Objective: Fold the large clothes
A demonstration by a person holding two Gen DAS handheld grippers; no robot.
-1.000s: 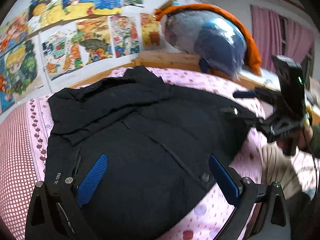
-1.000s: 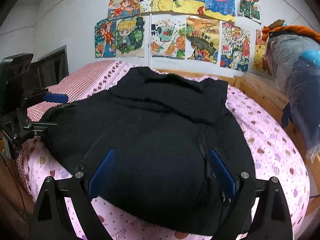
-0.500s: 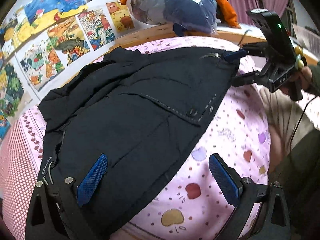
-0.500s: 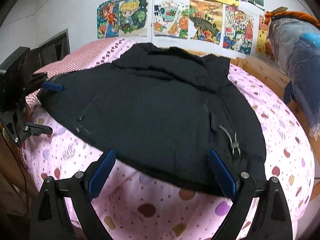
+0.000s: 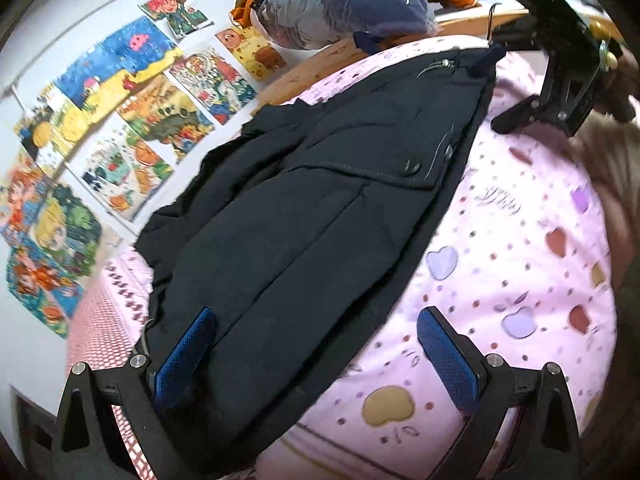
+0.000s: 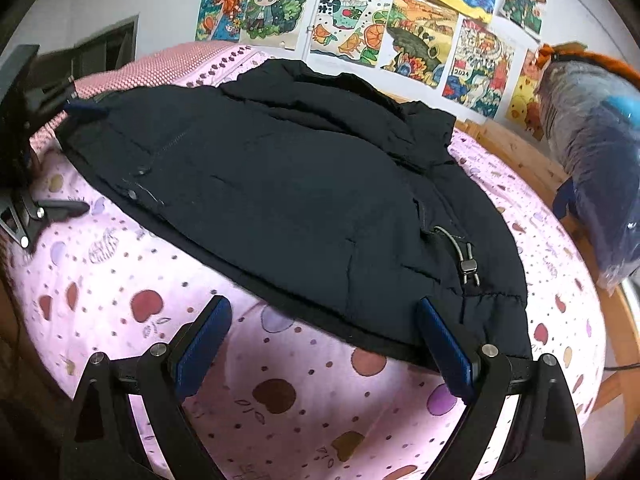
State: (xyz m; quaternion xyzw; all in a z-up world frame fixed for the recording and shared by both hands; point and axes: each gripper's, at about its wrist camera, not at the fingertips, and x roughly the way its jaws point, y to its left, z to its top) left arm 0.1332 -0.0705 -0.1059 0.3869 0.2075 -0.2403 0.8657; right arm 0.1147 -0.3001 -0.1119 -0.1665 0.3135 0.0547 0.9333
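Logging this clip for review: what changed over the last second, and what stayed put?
Both grippers drew back toward the bed's near edge. The left gripper and right gripper, which a second ago framed the black jacket, now sit over its hem and the pink sheet, each at a hem corner. Both remain open; nothing was gripped or let go. The jacket still lies spread flat, unfolded.

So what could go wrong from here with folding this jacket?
1. Both grippers, left and right, are open at the jacket hem, one finger over fabric and one over the sheet. Closing now might pinch the sheet along with the hem.
2. The jacket looks thick and puffy, so a fold may spring back open.
3. The toggle cord lies loose near the right gripper and could snag on a finger.
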